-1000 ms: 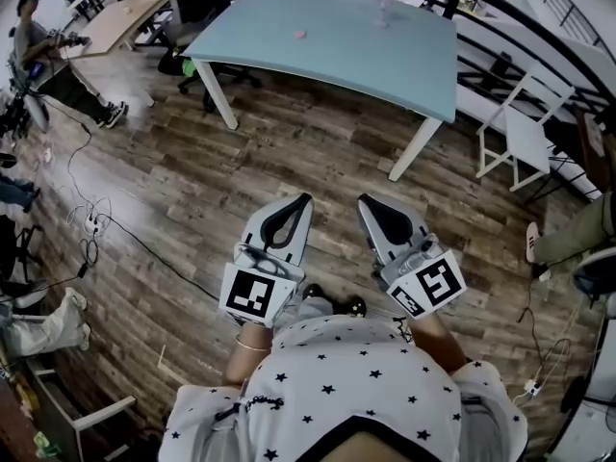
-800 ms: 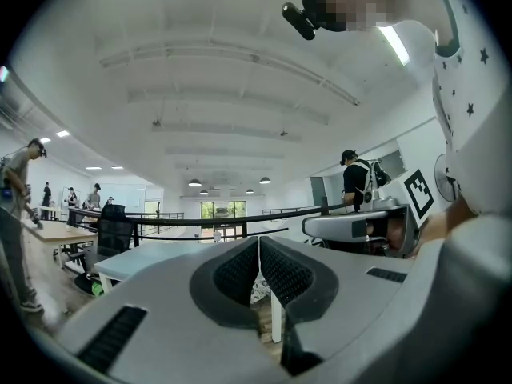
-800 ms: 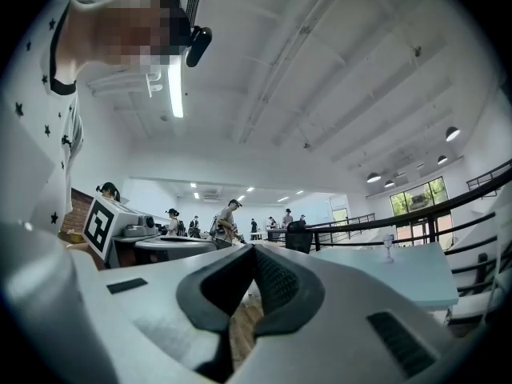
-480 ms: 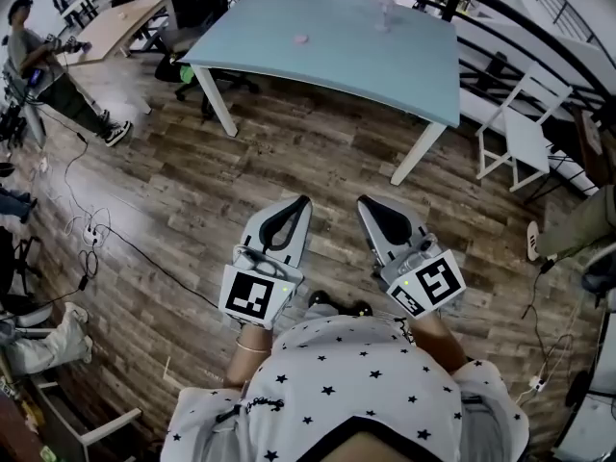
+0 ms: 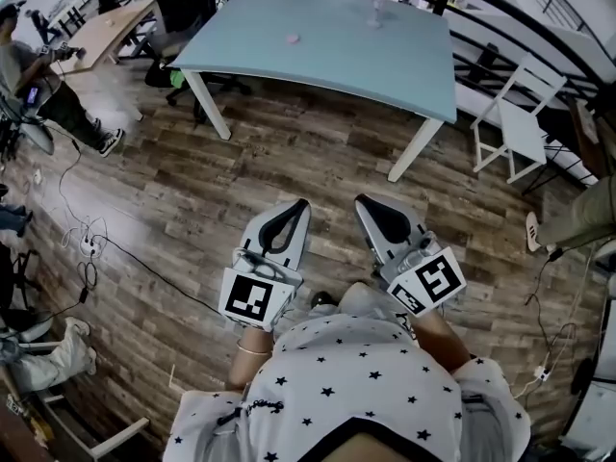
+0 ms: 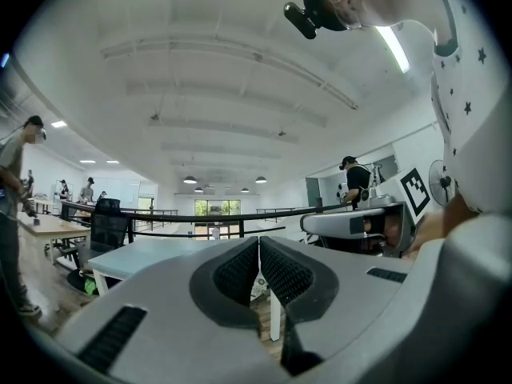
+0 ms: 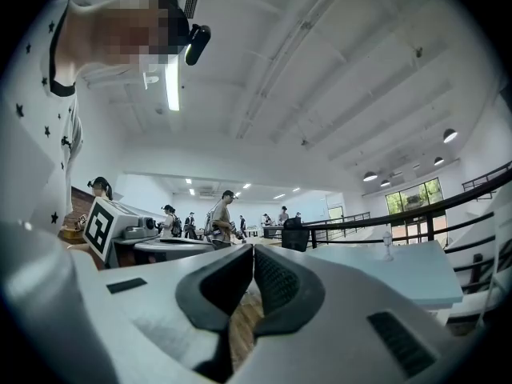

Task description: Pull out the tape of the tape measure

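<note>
My left gripper (image 5: 303, 203) and right gripper (image 5: 360, 200) are held side by side at waist height over the wooden floor, both pointing level toward a light blue table (image 5: 318, 65). The left gripper (image 6: 258, 239) has its jaws together with nothing between them. On the right gripper (image 7: 253, 249) the tips meet too, and it holds nothing. A small pink thing (image 5: 293, 38) lies on the table, too small to identify. A clear bottle (image 5: 375, 12) stands near the table's far edge. No tape measure can be made out.
A white chair (image 5: 520, 123) stands right of the table. Cables and a power strip (image 5: 87, 248) lie on the floor at left. A person (image 5: 48, 85) stands at far left by a wooden desk (image 5: 106, 27). A black railing (image 5: 500, 22) runs behind the table.
The floor and table have drifted a little in the head view as I walk. The person at left has stepped along. Both grippers keep their pose, jaws together.
</note>
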Available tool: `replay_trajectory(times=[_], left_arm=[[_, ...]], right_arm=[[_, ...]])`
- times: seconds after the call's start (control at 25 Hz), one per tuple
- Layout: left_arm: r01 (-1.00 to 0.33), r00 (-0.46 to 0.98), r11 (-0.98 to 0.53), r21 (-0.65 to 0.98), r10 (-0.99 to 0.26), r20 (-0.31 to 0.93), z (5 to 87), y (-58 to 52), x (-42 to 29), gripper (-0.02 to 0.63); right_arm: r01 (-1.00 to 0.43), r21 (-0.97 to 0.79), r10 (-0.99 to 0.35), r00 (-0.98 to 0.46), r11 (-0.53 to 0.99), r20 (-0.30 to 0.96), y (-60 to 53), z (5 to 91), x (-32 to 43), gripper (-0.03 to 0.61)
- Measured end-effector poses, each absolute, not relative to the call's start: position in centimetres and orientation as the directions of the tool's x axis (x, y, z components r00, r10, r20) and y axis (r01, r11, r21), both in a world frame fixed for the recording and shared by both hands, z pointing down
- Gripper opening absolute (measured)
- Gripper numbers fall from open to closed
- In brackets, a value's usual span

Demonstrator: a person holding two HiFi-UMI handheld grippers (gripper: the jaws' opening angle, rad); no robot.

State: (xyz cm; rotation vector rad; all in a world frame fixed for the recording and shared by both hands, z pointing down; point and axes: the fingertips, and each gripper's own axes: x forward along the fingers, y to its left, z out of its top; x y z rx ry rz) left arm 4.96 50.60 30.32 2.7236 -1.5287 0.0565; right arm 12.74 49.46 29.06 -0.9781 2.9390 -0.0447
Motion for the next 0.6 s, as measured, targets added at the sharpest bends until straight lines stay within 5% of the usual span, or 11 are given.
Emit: replay_trajectory(times=[0.6], left_arm=[[-0.894, 0.444, -0.447, -0.035, -0.894, 0.062, 30.9, 41.8, 3.1, 0.029]], right_arm=[[-0.528, -0.081, -0.533, -0.844, 0.845, -0.057, 39.3, 30.1, 11.4, 0.011]])
